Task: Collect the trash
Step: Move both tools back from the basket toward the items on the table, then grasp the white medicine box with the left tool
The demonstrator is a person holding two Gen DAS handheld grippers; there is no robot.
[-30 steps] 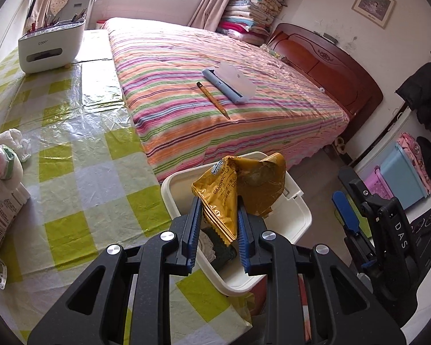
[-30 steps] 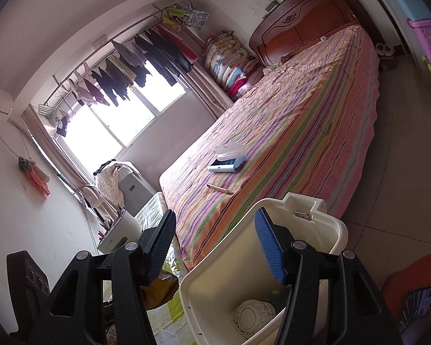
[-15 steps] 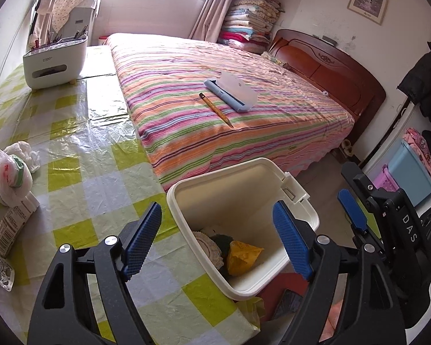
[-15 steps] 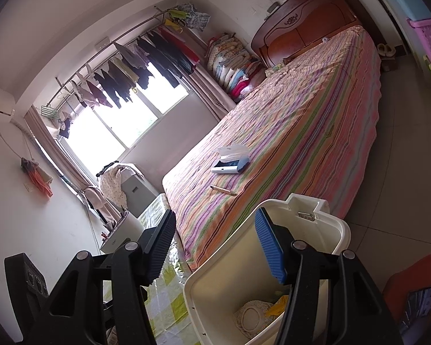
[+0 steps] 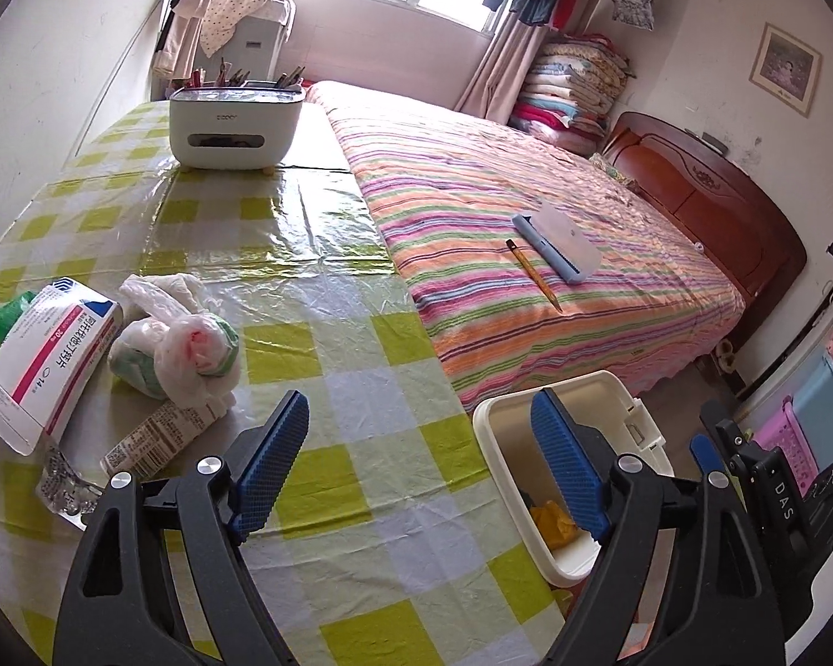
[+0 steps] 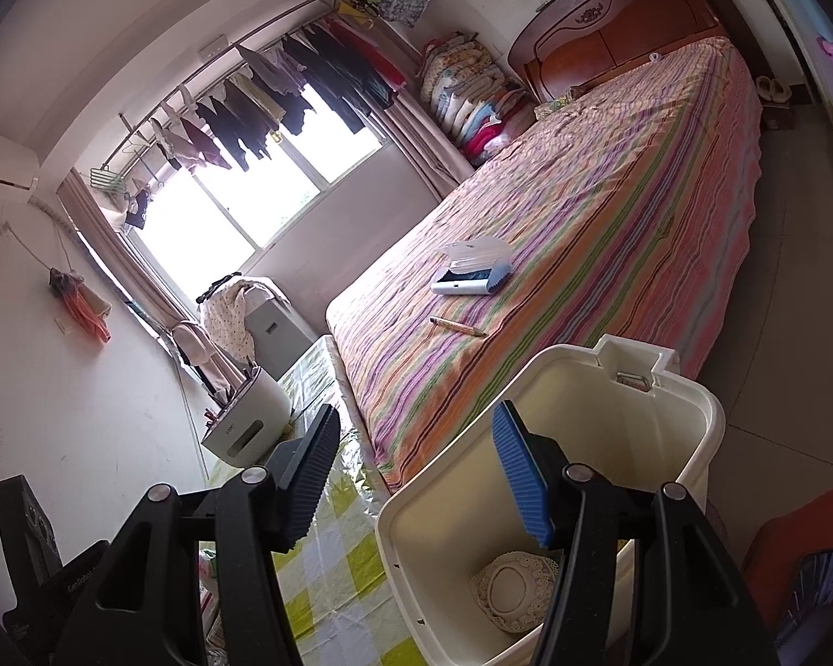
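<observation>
My left gripper (image 5: 419, 405) hangs over the checked table (image 5: 316, 288); its jaws are opening and nothing is between them. To its right, off the table's edge, the cream bin (image 5: 627, 433) holds a yellow snack wrapper (image 5: 552, 521). Left of the gripper lie a knotted plastic bag bundle (image 5: 183, 349), a white medicine box (image 5: 44, 355), a printed wrapper strip (image 5: 150, 438) and a blister pack (image 5: 64, 491). My right gripper (image 6: 416, 416) stands open above the near corner of the bin (image 6: 694, 405), its pads not touching it. A lace-edged round piece (image 6: 513, 588) lies in the bin.
A white desk organiser (image 5: 233, 127) with pens stands at the table's far end. The striped bed (image 5: 527, 211) runs along the table's right side, with a pencil (image 5: 533, 275) and a blue case (image 5: 555, 244) on it. Plastic crates (image 5: 816, 422) stand at right.
The left gripper opened and the yellow wrapper fell into the bin. The gripper then swung left, away from the bin and over the table. The right gripper stayed put.
</observation>
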